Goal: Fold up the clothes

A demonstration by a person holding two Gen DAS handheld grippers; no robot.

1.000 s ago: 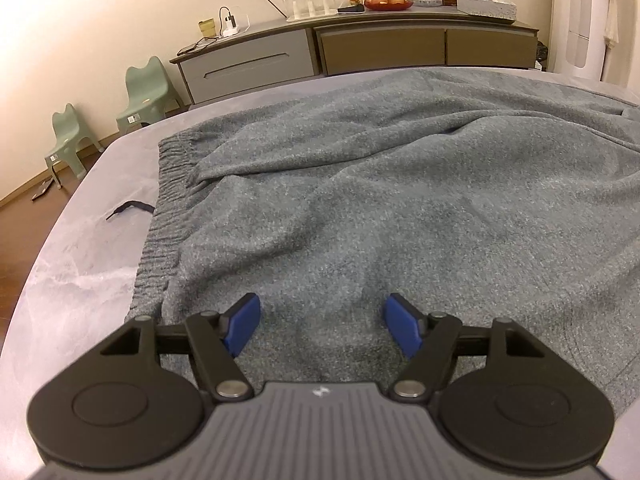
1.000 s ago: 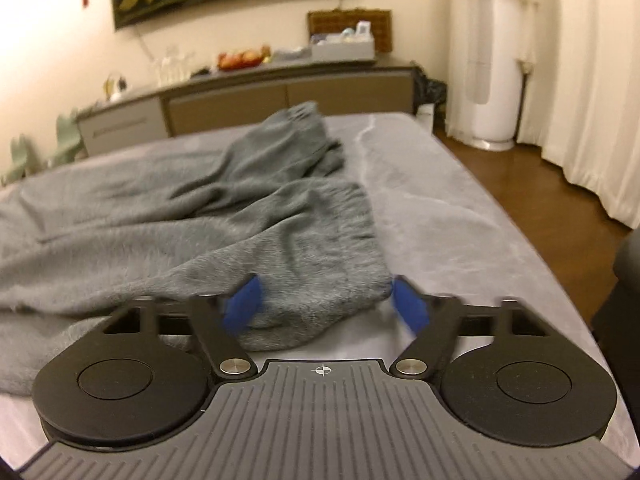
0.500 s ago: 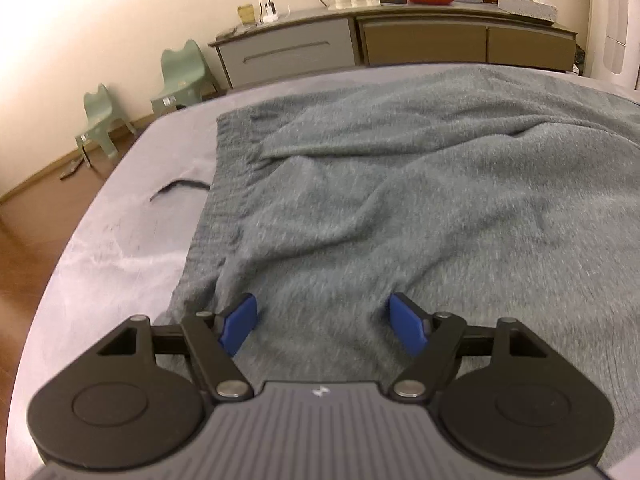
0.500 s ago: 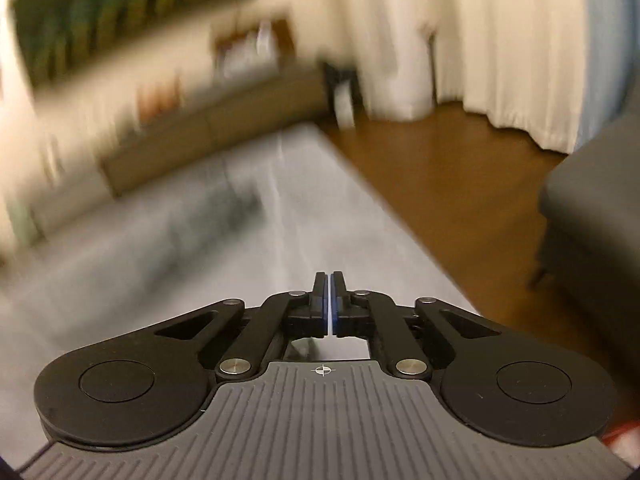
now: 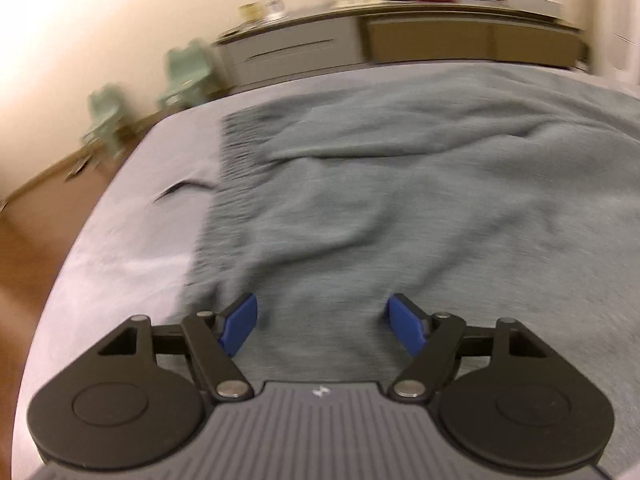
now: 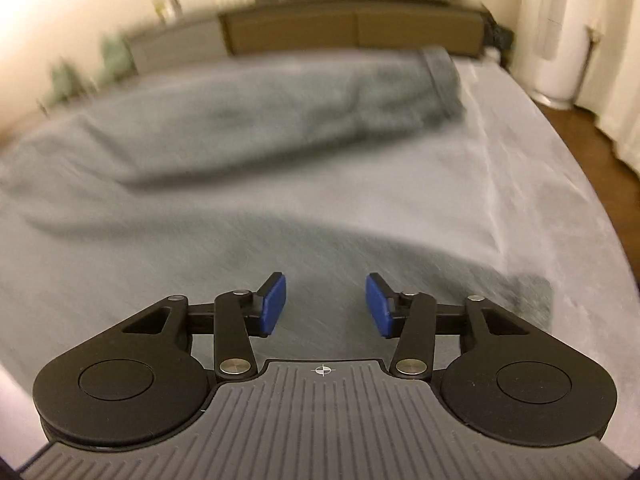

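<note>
A pair of grey knit trousers [image 5: 400,184] lies spread on a grey table [image 5: 132,240], with the ribbed waistband [image 5: 224,184] at the left. My left gripper [image 5: 322,322] is open just above the cloth near the waistband's near corner, holding nothing. In the right wrist view the trouser legs [image 6: 240,128] stretch across, with one cuff [image 6: 442,76] at the far right and the other cuff [image 6: 528,296] near my fingers. My right gripper [image 6: 326,304] is open over the near leg, empty. Both views are motion-blurred.
A dark drawstring [image 5: 180,190] lies on the table left of the waistband. A long sideboard [image 5: 400,44] with dishes stands behind. Two small green chairs [image 5: 148,92] stand at the left. A white appliance [image 6: 556,32] and wooden floor [image 6: 600,140] lie to the right.
My right gripper, shut and swung away toward the floor half a second ago, has opened and swung back over the near trouser leg. My left gripper stayed open and shifted left toward the waistband corner.
</note>
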